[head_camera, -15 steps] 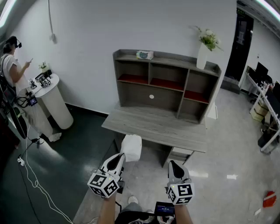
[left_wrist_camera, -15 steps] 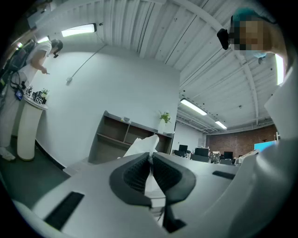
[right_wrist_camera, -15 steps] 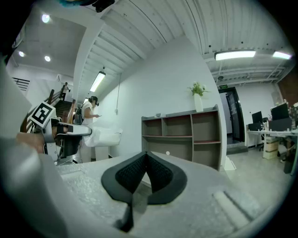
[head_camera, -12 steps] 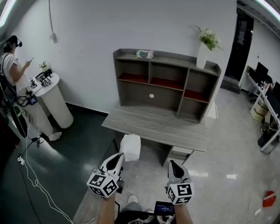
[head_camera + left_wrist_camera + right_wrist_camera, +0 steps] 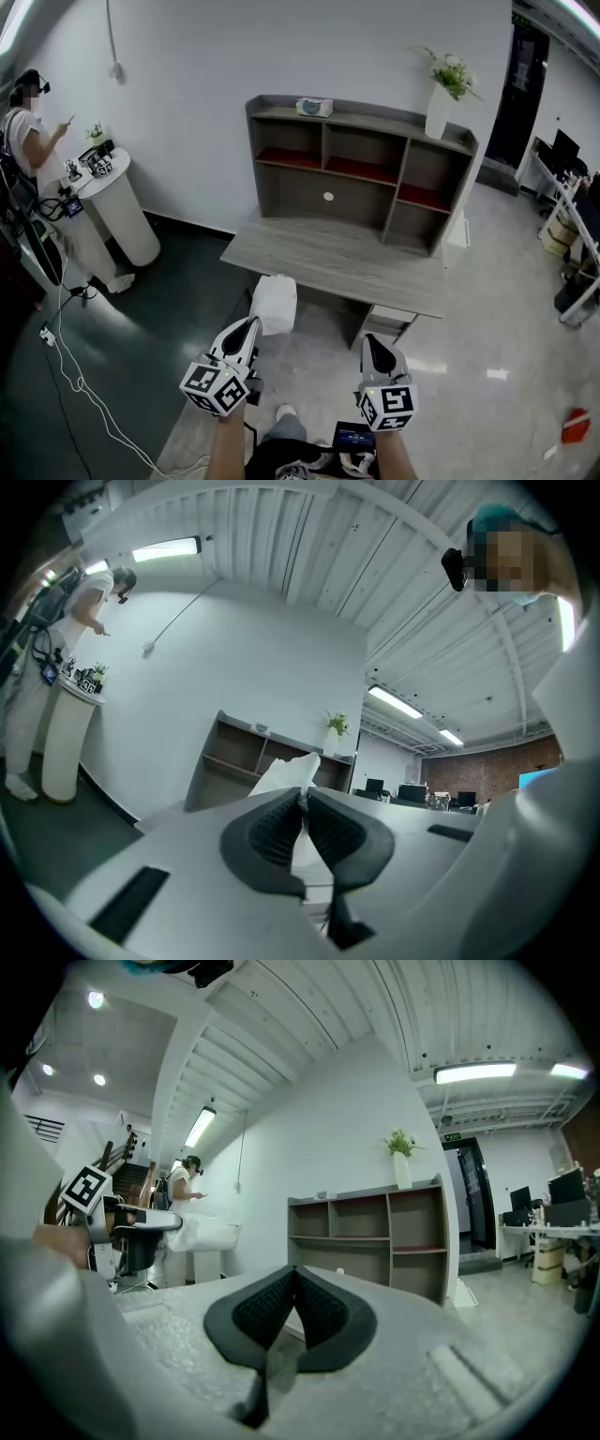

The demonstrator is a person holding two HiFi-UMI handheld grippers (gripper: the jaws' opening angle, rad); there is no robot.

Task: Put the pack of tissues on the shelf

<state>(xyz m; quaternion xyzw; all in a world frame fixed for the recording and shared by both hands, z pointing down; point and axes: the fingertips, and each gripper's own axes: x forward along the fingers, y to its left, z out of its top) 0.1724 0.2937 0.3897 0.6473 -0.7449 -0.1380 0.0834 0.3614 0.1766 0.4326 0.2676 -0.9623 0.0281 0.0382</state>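
A white pack of tissues [image 5: 271, 304] hangs in the air in front of the grey desk [image 5: 281, 251], pinched at its near edge by my left gripper [image 5: 249, 326], which is shut on it. In the left gripper view the white pack [image 5: 287, 774] sticks up between the closed pads. My right gripper [image 5: 375, 345] is beside it at the lower middle, shut with nothing in it; its pads meet in the right gripper view [image 5: 292, 1283]. The brown shelf unit [image 5: 364, 139] stands on the desk against the wall, with a small tissue box [image 5: 314, 107] on its top.
A white vase with flowers [image 5: 441, 98] stands on the shelf top at the right. A person [image 5: 26, 141] stands at a round white pedestal [image 5: 120, 210] at far left. Cables [image 5: 66, 366] trail on the dark floor. Office desks [image 5: 579, 216] are at the right.
The view has shifted slightly: the desk and shelf sit a little higher and further in the frame, and both grippers with the pack sit slightly lower. The grip is unchanged.
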